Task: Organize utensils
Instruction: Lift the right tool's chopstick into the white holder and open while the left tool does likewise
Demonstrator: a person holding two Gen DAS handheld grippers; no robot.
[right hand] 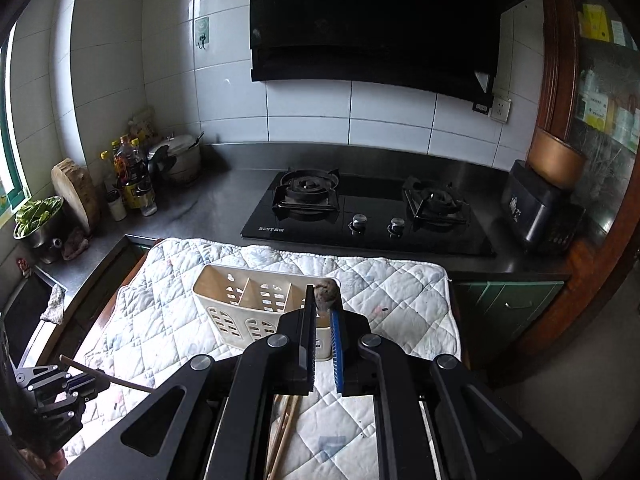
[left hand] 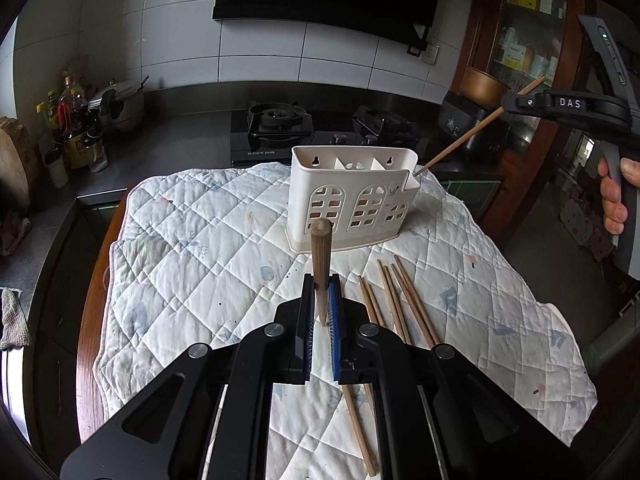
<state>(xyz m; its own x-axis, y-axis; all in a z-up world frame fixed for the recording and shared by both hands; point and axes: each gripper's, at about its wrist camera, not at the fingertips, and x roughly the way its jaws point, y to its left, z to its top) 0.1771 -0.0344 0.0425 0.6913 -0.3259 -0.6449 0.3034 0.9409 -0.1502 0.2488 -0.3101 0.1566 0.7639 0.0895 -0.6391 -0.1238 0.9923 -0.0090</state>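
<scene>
Two grippers, left gripper (left hand: pixel 321 300) and right gripper (right hand: pixel 323 312), each clench one chopstick; several loose chopsticks (left hand: pixel 396 300) lie beside one holder (left hand: pixel 352 200).

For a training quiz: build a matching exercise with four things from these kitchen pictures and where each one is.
Things:
1. utensil holder
2. loose chopsticks
3. gas stove
4. sauce bottles

Places:
A. in the corner of the counter, by the wall
B. lying flat on the quilted cloth, nearer than the holder in the left wrist view
C. standing upright on the quilted cloth
D. set into the counter under the black hood

Pairs: 1-C, 2-B, 3-D, 4-A
</scene>
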